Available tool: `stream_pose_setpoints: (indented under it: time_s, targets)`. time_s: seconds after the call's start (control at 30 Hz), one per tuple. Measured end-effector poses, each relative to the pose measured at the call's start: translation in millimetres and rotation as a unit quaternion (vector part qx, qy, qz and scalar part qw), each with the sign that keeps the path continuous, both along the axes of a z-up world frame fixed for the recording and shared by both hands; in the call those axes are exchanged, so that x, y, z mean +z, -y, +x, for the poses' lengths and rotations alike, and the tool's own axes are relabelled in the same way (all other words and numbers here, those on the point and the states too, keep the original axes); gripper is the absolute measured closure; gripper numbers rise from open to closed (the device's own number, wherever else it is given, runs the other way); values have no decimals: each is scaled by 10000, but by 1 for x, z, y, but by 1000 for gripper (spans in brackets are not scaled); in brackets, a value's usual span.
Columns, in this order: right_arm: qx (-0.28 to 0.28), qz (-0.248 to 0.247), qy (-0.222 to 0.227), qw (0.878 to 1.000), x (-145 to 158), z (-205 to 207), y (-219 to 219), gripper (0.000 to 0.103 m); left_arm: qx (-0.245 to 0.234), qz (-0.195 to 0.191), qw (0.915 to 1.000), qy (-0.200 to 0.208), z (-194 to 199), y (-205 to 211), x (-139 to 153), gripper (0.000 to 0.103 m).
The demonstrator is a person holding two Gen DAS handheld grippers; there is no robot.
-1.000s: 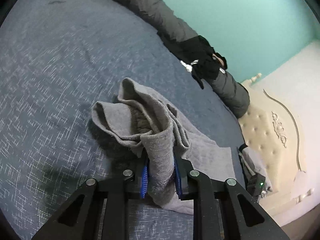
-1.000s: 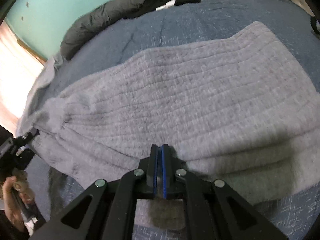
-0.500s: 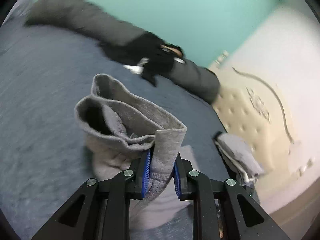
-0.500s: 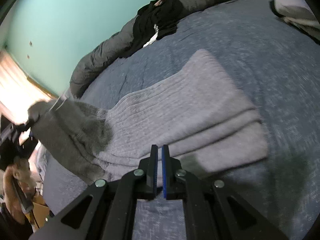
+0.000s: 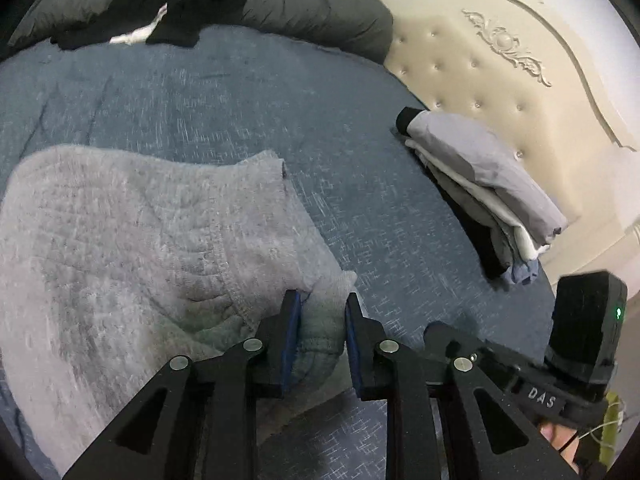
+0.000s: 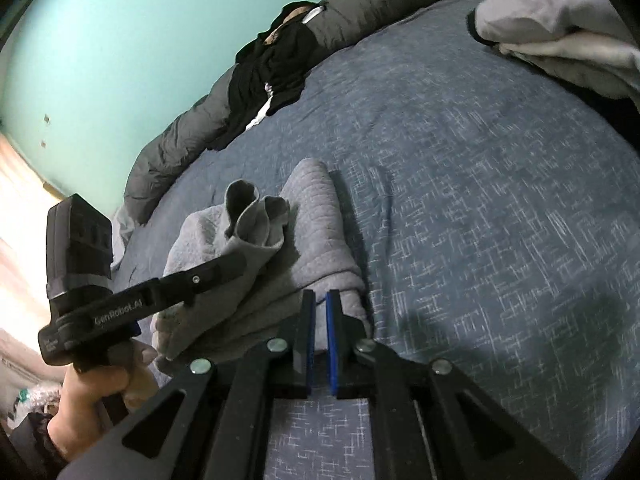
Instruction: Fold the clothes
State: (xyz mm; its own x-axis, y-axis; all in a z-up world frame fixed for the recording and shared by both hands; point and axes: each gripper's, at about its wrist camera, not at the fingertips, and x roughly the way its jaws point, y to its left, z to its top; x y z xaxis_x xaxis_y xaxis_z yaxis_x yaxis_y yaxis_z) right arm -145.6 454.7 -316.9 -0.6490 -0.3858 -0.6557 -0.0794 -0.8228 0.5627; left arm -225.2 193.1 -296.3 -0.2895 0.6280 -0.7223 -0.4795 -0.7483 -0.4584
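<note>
A grey quilted garment lies folded on the blue bedspread. My left gripper has a bunched end of it between its blue pads, and its jaws are opening. In the right wrist view that end stands up in loops at the left gripper, above the rest of the grey garment. My right gripper sits at the garment's near edge. Its jaws are opening from nearly closed, with only a slit between the pads and nothing seen pinched.
A pile of folded clothes sits at the bed's right edge by the cream tufted headboard. Black clothes lie on a rolled dark grey duvet along the teal wall. A hand holds the left gripper.
The left gripper swung across to the right with the garment's end, laying it over the rest beside the right gripper. The right gripper drew back to the garment's edge.
</note>
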Motion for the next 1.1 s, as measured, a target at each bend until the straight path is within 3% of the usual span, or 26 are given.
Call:
stream_pose_setpoints:
  time_s: [0.07, 0.1, 0.23, 0.27, 0.33, 0.37, 0.47, 0.57, 0.7, 0.8, 0.9, 1.1]
  targets:
    - [90, -43, -28, 9999, 3, -6, 5, 98, 4, 32, 10000, 5, 0, 9, 9, 64]
    - [118, -84, -32, 9999, 4, -9, 9, 98, 19, 87, 10000, 11, 2, 12, 18, 52]
    - [171, -270, -100, 9994, 10, -20, 23, 94, -12, 472, 9986, -243, 6, 35, 61, 43]
    - [155, -373, -103, 9991, 12, -22, 24, 89, -30, 540, 9981, -293, 9, 41, 70, 43]
    - [77, -448, -104, 9989, 16, -29, 28, 57, 17, 446, 9978, -482, 9, 55, 86, 42]
    - [55, -454, -99, 9989, 18, -32, 31, 52, 70, 339, 9981, -504, 8, 64, 86, 42]
    - [195, -596, 236, 9978, 5, -50, 42, 47, 235, 4, 9982, -553, 4, 94, 81, 42]
    - [317, -739, 647, 9947, -11, -70, 53, 46, 555, -264, 9973, -396, -2, 128, 56, 42]
    - [154, -766, 978, 9921, -32, -78, 63, 35, 798, -399, 9960, -50, -6, 161, 17, 42]
    - [138, -1026, 1103, 9885, -45, -80, 65, 31, 767, -492, 9958, 56, -7, 165, 0, 42]
    - [62, -954, 1086, 9895, -47, -80, 61, 31, 667, -480, 9965, 143, -4, 163, -13, 42]
    - [80, -436, 1104, 9929, -42, -78, 68, 31, 623, -507, 9966, 173, -2, 155, -25, 42]
